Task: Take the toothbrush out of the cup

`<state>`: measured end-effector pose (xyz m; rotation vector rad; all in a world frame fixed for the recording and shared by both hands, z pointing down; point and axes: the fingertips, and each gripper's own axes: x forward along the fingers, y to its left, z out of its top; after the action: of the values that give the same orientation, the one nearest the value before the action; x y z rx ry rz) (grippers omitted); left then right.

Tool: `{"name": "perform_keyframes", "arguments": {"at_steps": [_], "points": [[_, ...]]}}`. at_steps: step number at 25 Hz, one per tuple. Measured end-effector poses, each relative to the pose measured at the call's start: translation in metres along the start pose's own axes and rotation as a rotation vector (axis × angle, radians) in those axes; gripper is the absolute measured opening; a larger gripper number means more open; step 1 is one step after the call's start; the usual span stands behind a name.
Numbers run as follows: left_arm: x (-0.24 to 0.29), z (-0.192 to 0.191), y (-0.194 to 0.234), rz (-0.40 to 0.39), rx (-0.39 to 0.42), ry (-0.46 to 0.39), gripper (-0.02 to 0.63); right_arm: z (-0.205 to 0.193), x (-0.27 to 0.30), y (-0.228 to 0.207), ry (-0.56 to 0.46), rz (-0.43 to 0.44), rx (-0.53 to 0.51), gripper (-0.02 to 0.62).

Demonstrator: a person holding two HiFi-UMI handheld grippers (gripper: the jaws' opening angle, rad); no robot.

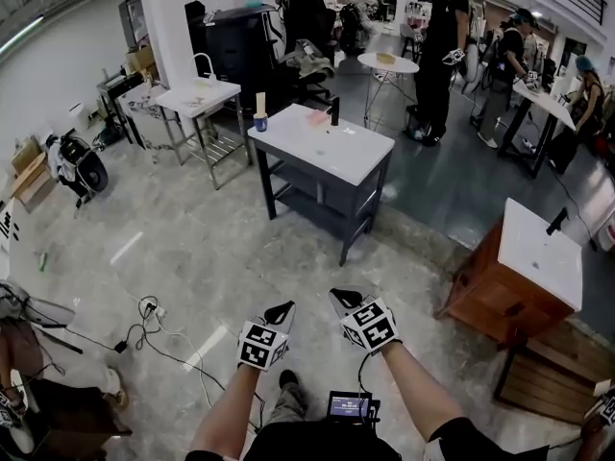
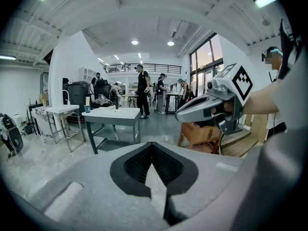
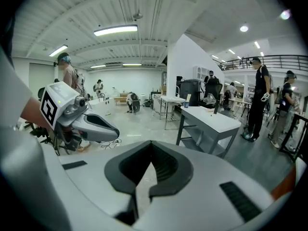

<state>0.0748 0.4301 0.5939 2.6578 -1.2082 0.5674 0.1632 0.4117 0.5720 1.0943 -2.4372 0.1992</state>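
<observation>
- A large workshop with a pale stone floor; people stand at benches far behind.
- A white-topped table stands in the middle of the room, well ahead of the person.
- A blue cup sits at the table's far left corner, and the toothbrush stands upright in it.
- The left gripper and right gripper are held low, side by side, over the floor. Both have their jaws closed together on nothing.
- The step in hand appears to be the approach; the cup is not yet within reach.
- Next, a gripper likely needs to reach the table, spread its jaws and close on the toothbrush above the cup's rim.
</observation>
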Motion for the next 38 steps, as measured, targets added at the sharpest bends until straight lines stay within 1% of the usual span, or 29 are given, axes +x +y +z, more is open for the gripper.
{"name": "perform_keyframes", "arguments": {"at_steps": [3, 9, 14, 17, 21, 27, 33, 35, 38], "points": [[0.017, 0.005, 0.031, -0.011, -0.003, -0.004, 0.009, 0.013, 0.030, -0.011, 0.014, -0.008, -0.011, 0.009], [0.050, 0.024, 0.114, -0.027, 0.024, 0.000, 0.009, 0.060, 0.101, -0.041, 0.005, -0.035, 0.000, 0.009], [0.065, 0.031, 0.179, -0.025, 0.023, 0.009, 0.009, 0.086, 0.152, -0.051, 0.020, -0.042, -0.002, 0.009], [0.073, 0.030, 0.206, -0.031, 0.016, 0.016, 0.009, 0.097, 0.180, -0.055, 0.025, -0.037, 0.008, 0.009], [0.083, 0.029, 0.230, -0.040, 0.004, 0.019, 0.009, 0.108, 0.209, -0.058, 0.034, -0.026, 0.018, 0.009], [0.107, 0.026, 0.270, -0.030, -0.018, 0.033, 0.009, 0.122, 0.252, -0.076, 0.048, -0.008, 0.012, 0.009], [0.153, 0.030, 0.319, 0.000, -0.034, 0.048, 0.009, 0.138, 0.309, -0.117, 0.035, 0.015, 0.007, 0.009], [0.173, 0.039, 0.337, 0.008, -0.031, 0.055, 0.009, 0.148, 0.329, -0.138, 0.030, 0.021, 0.010, 0.009], [0.206, 0.063, 0.367, 0.022, -0.030, 0.057, 0.009, 0.168, 0.358, -0.171, 0.023, 0.038, 0.010, 0.009]]}}
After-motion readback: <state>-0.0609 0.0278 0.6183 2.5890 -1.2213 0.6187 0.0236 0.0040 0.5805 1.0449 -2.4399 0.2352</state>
